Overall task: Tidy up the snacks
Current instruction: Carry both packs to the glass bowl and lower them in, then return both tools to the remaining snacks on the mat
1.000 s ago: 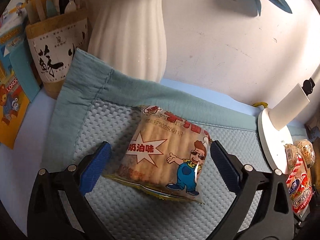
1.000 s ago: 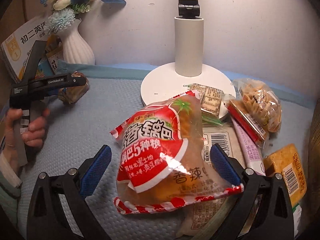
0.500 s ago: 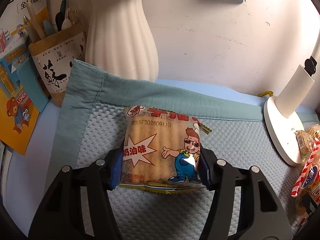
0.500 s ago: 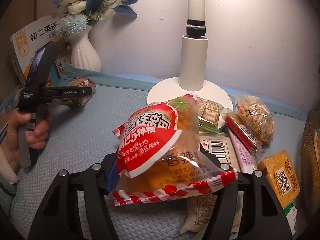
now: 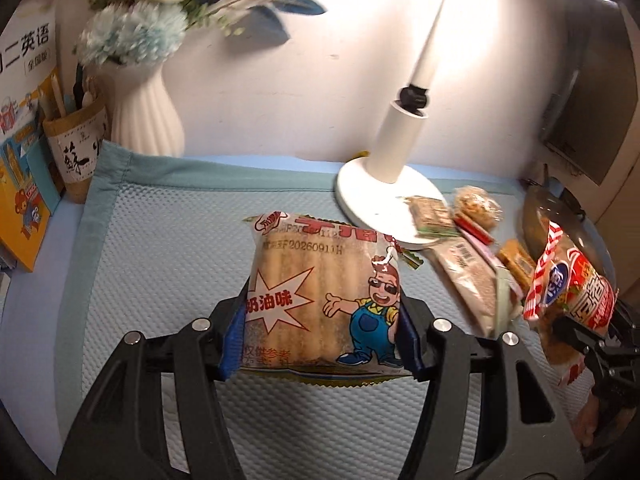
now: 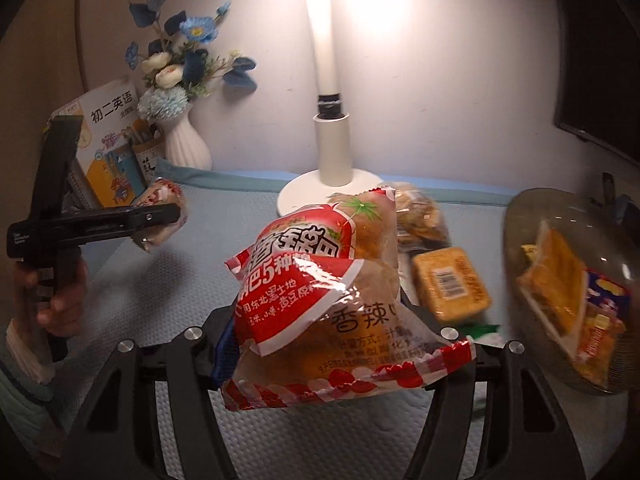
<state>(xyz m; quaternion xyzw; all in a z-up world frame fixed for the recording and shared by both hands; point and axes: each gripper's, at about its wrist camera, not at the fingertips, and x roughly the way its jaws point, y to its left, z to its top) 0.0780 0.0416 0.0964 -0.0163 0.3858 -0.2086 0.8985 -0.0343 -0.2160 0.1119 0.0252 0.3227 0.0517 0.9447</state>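
A clear biscuit-stick packet (image 5: pixel 324 300) with a cartoon man in overalls is pinched upright, clear of the desk mat. A puffy red-and-white crispy-rice bag (image 6: pixel 332 300) is held tilted. More small snack packets (image 5: pixel 472 248) lie heaped beside the lamp base.

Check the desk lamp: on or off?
On. The desk lamp has a bright glow along its stem and lights the wall behind it.

Lamp: a white desk lamp (image 5: pixel 394 156), lit, its round base in the middle of the frame.
Vase: a white ribbed vase (image 5: pixel 142 114) at upper left, holding blue and white flowers (image 6: pixel 188 60).
Cup: a pen cup (image 5: pixel 78 150) just left of the vase.
Book: a textbook (image 6: pixel 110 136) at far left.
Mat: a pale blue textured mat (image 5: pixel 160 264) covering the desk.
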